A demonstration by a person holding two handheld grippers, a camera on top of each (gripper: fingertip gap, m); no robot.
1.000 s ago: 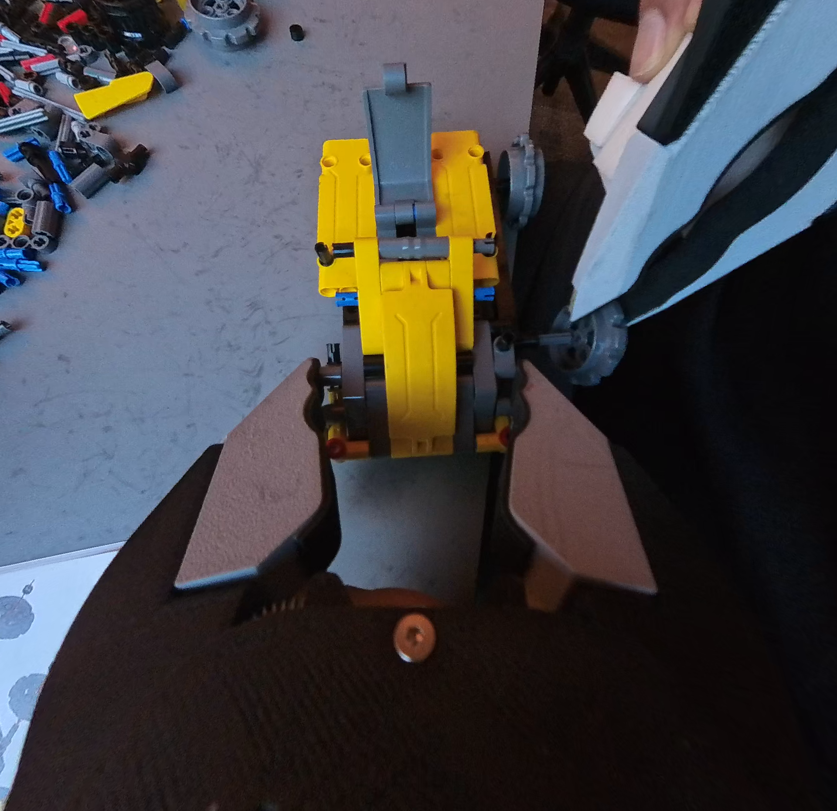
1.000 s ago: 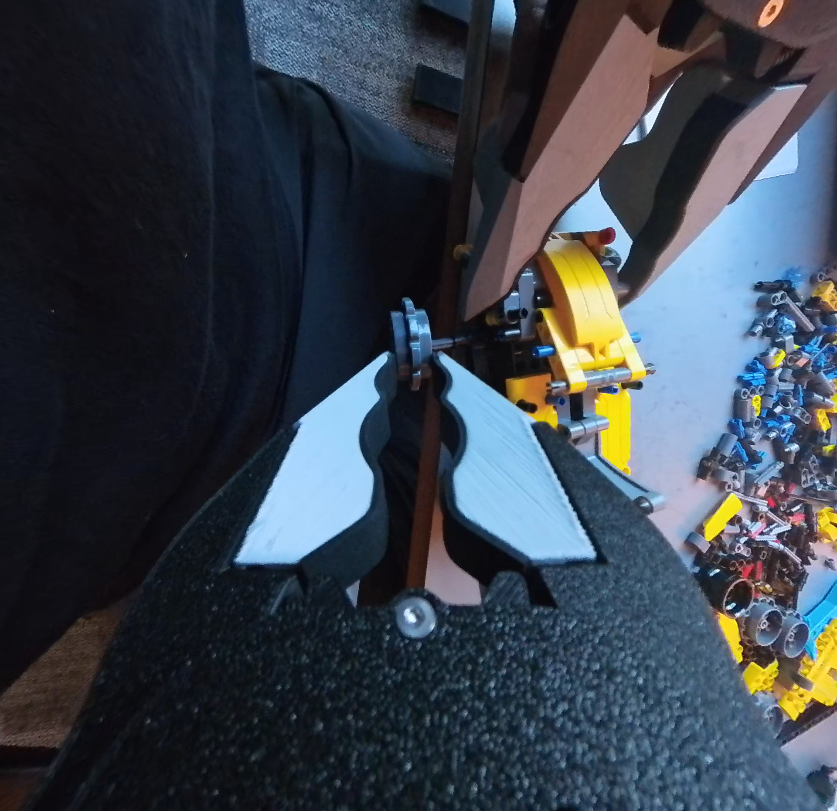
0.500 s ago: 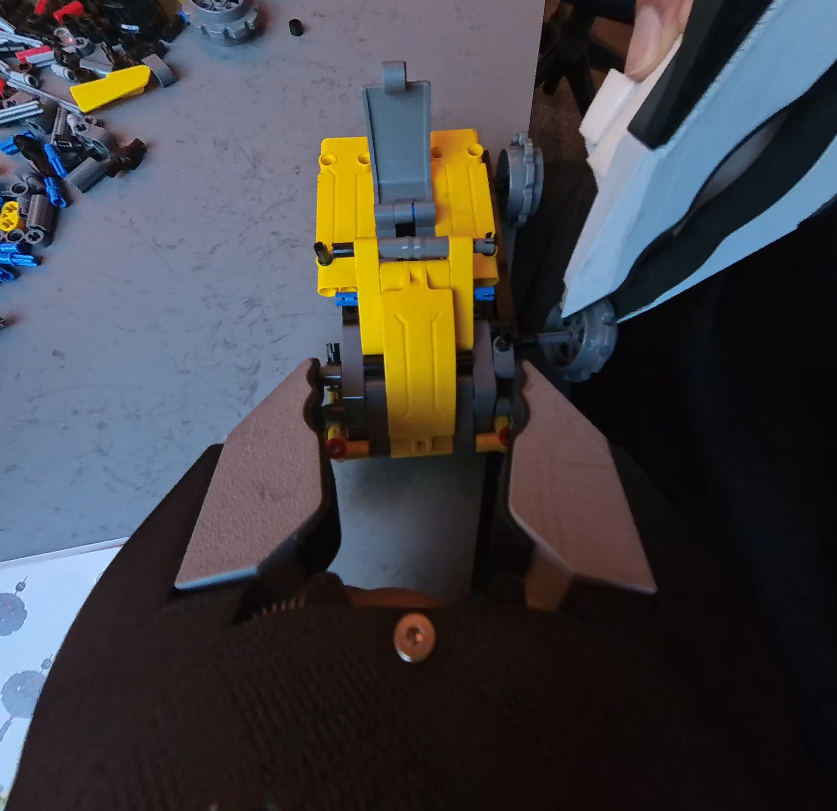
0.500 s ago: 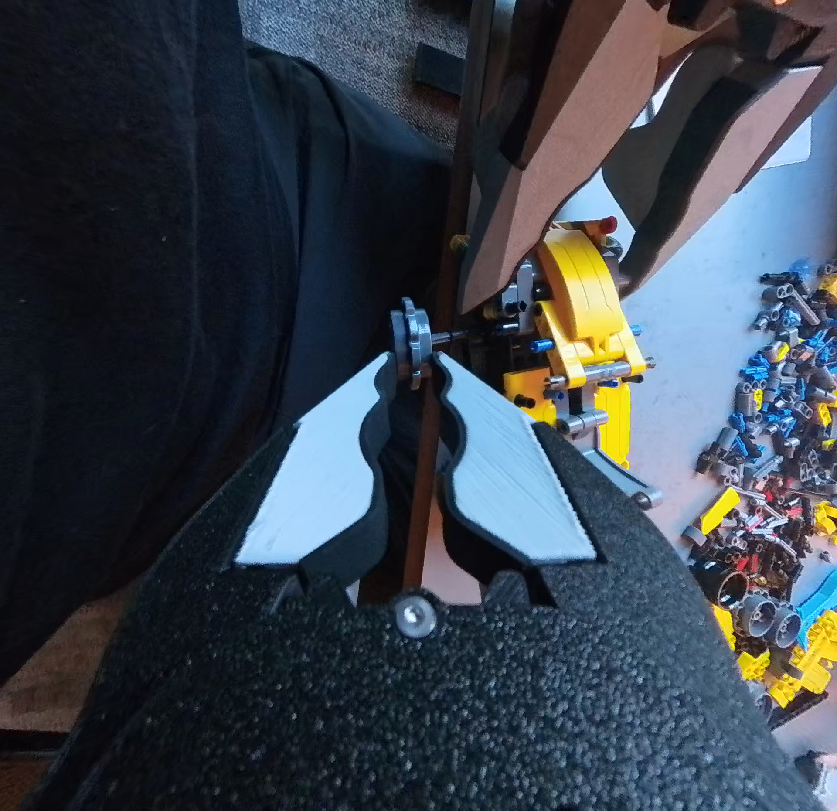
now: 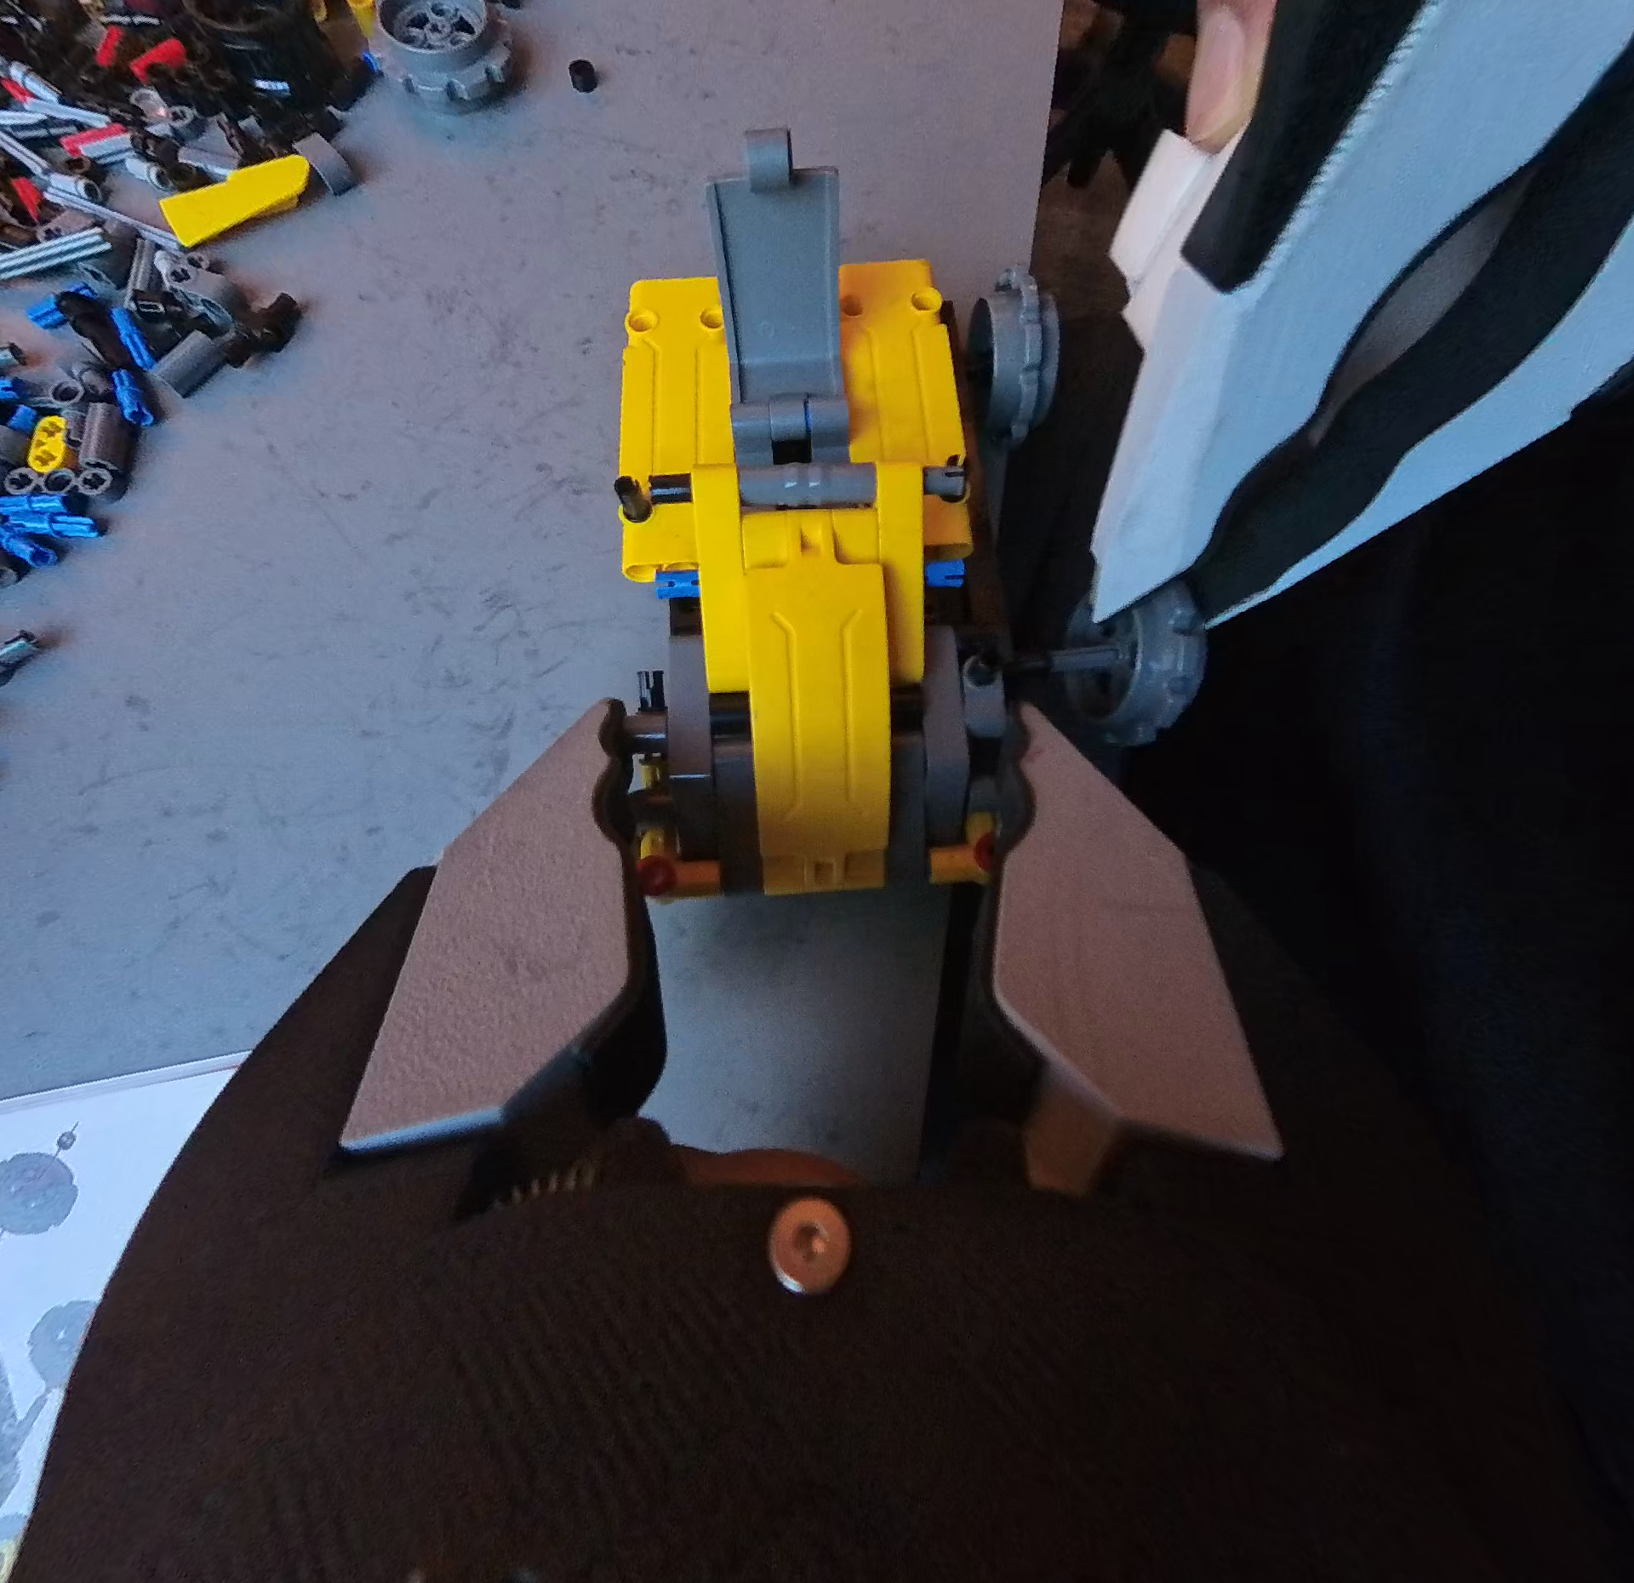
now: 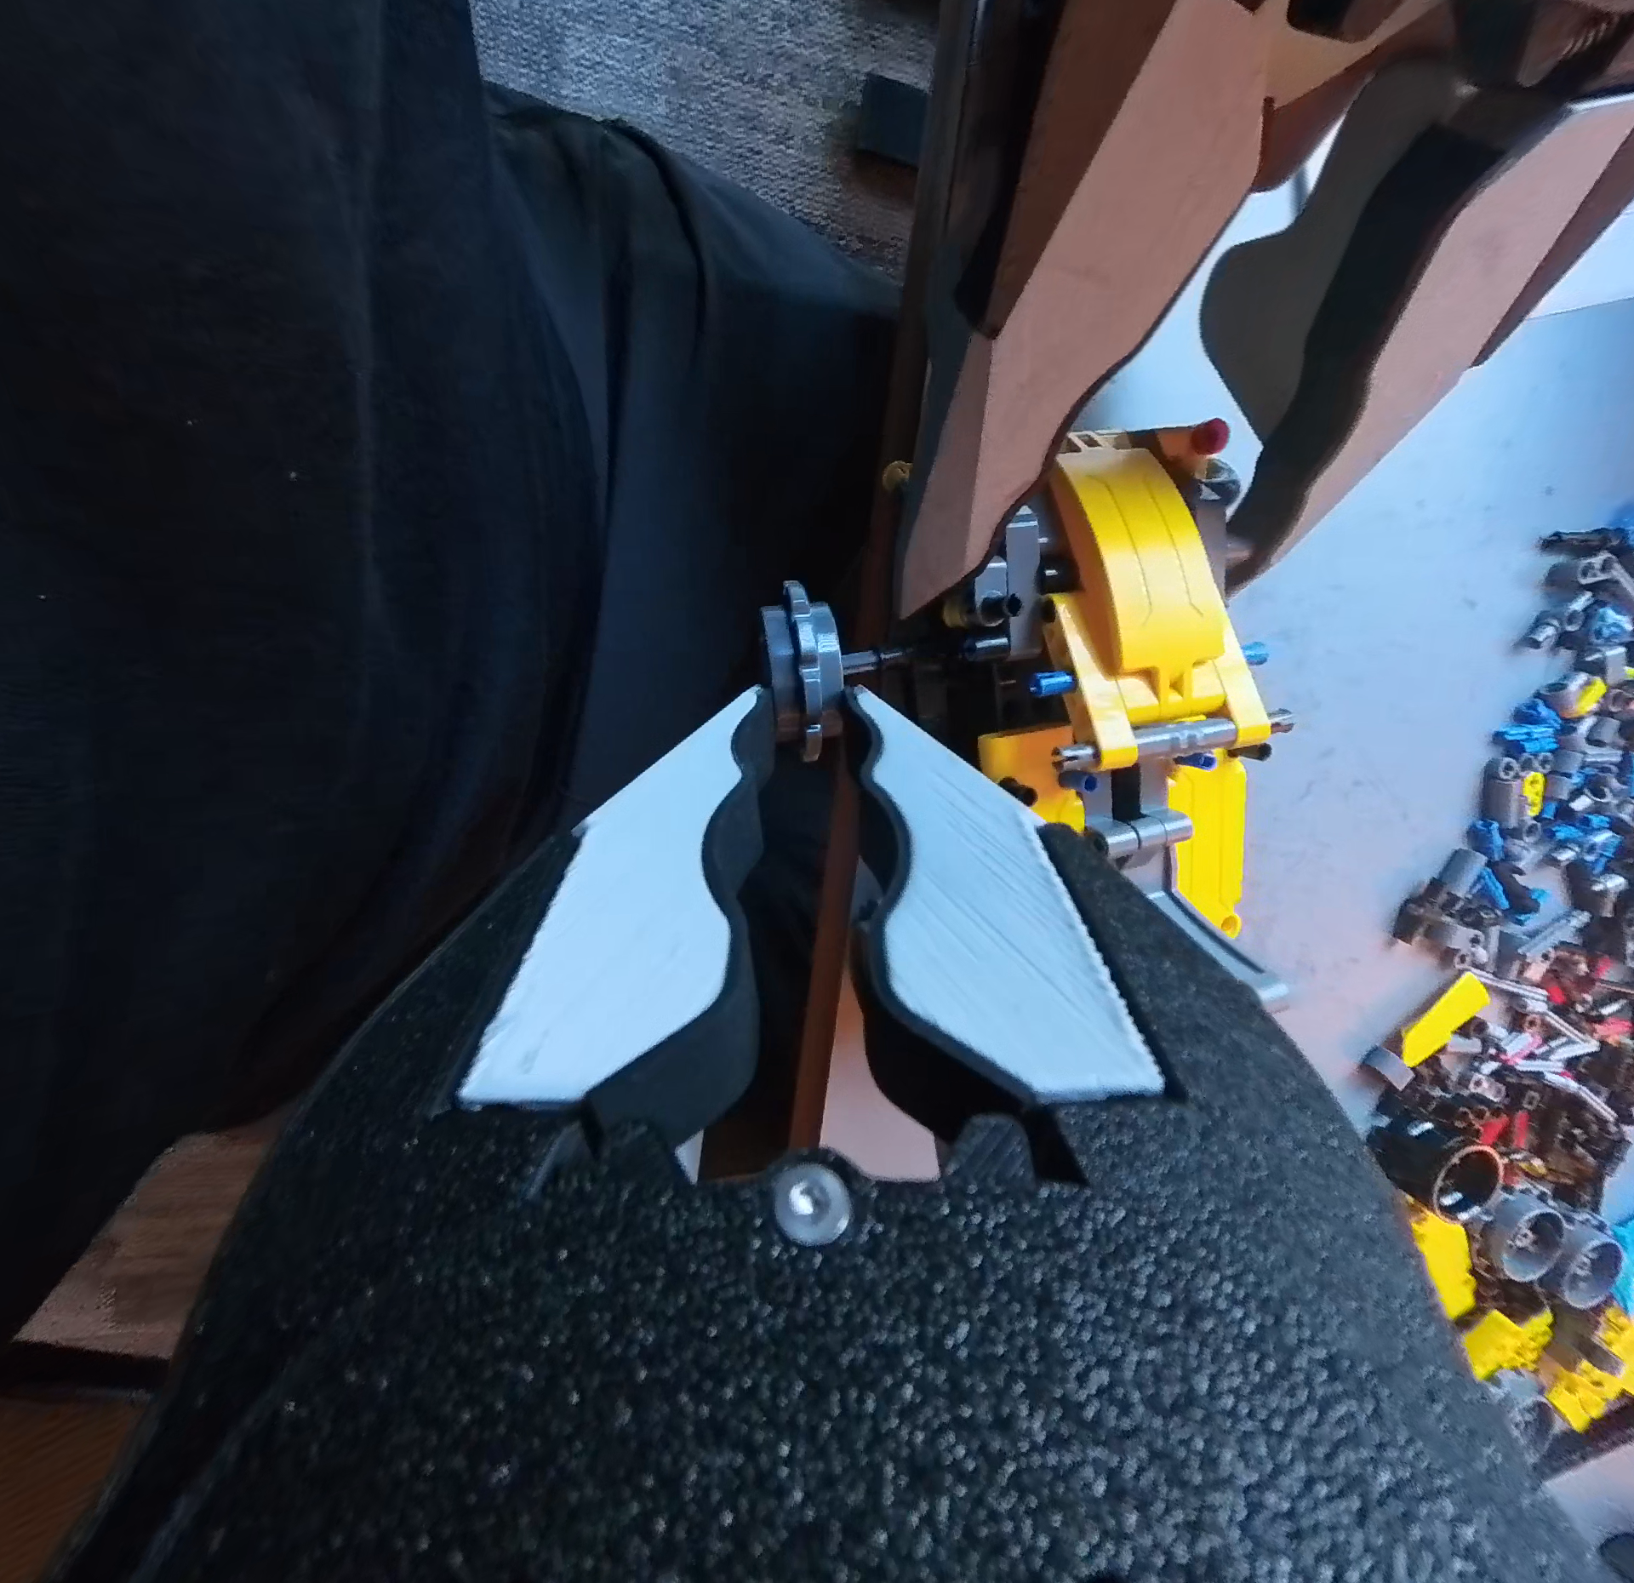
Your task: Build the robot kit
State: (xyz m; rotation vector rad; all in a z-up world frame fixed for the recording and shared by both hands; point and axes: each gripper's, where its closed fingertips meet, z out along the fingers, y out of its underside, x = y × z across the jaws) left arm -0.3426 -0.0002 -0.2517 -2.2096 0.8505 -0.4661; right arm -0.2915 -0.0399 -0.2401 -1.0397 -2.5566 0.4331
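Now your grey table (image 5: 354, 745) carries the yellow brick model (image 5: 813, 656) at its right edge; your left gripper (image 5: 818, 789) clamps its near end. Your right gripper (image 6: 809, 714) pinches narrowly the grey wheel (image 6: 800, 656) on the model's side axle. Loose pieces (image 5: 97, 320) lie well apart.

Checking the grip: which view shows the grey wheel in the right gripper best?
Right wrist view: the grey wheel sits edge-on between the right gripper tips, on its axle. Left wrist view shows it half hidden behind that gripper's finger, beside the yellow model clamped by the left gripper.
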